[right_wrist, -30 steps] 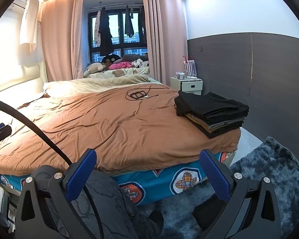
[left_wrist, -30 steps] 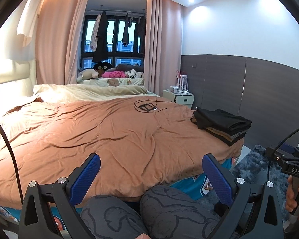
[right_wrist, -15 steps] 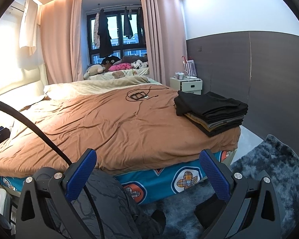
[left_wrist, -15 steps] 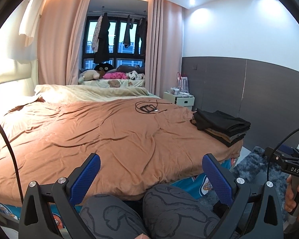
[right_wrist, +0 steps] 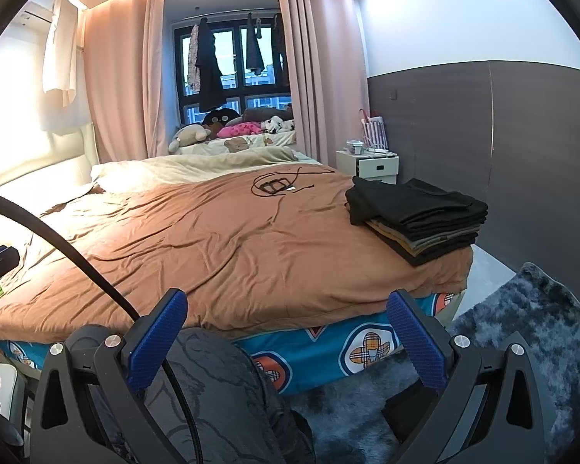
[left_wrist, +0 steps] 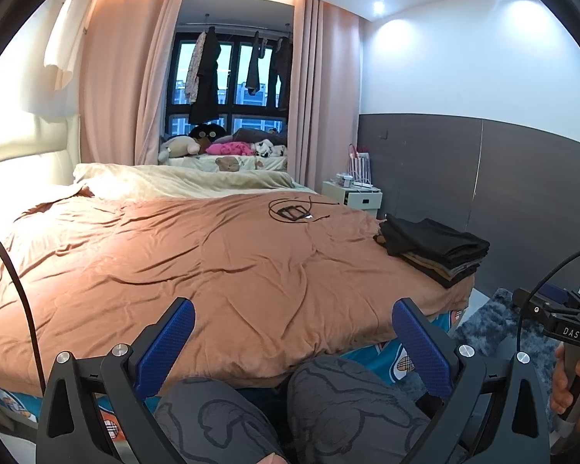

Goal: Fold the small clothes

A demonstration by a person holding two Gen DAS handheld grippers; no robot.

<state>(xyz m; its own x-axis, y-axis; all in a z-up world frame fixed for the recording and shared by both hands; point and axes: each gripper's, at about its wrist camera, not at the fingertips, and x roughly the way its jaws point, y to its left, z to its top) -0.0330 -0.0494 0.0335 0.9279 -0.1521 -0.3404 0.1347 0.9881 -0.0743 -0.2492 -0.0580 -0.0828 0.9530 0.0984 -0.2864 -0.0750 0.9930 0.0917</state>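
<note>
Nearest, the left gripper (left_wrist: pixel 293 326) and right gripper (right_wrist: pixel 286 319) were spread wide and empty above the person's knees (left_wrist: pixel 340 398). Over the last second both views had tilted slightly upward. Beyond, the stack of folded clothes (right_wrist: pixel 419 218) sat at the bed's (left_wrist: pixel 197 263) right corner; folding appeared complete.

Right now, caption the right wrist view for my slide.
Open right claw faces folded clothes stack on the brown bedspread.
</note>
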